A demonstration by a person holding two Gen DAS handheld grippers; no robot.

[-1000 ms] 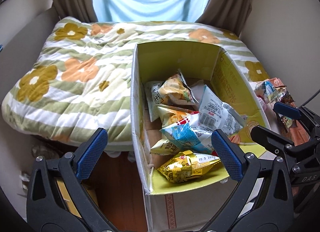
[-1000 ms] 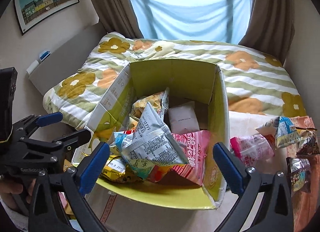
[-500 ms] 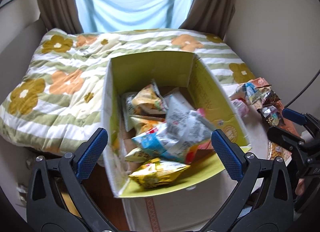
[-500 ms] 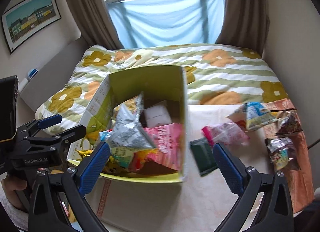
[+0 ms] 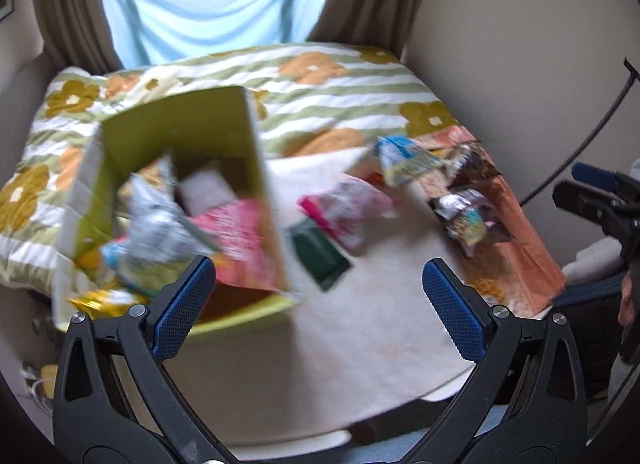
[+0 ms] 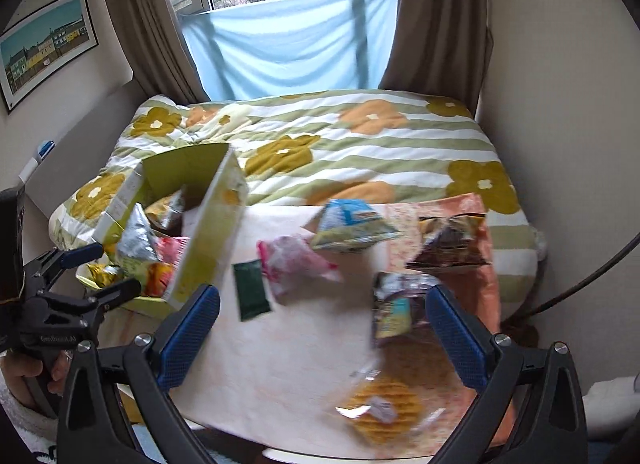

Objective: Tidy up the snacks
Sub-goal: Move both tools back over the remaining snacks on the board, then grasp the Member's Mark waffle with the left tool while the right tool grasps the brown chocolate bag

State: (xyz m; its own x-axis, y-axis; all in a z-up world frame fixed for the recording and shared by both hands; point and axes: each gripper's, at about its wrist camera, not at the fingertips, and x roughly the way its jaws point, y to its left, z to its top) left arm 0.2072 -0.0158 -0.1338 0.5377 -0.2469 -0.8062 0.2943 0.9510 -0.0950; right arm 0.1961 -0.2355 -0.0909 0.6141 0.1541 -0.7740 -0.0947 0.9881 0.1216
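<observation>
A yellow-green cardboard box (image 5: 256,168) stands at the table's left end, holding several snack bags; it also shows in the right wrist view (image 6: 208,232). Loose on the table lie a dark green packet (image 5: 320,256), a pink bag (image 5: 344,208), a blue-and-yellow bag (image 5: 408,160), dark foil bags (image 5: 464,212) and a clear pack of waffle biscuits (image 6: 380,408). My left gripper (image 5: 318,308) is open and empty above the table's near part. My right gripper (image 6: 322,336) is open and empty above the table, the foil bag (image 6: 394,310) between its fingers' lines.
A cream and orange cloth covers the table (image 6: 296,364). Behind it lies a bed with a striped flower quilt (image 6: 360,144). Curtains and a window stand at the back. A wall and a black cable (image 5: 592,132) are on the right.
Both views have swung right, from over the box to over the table's loose snacks. Both grippers stay open and empty.
</observation>
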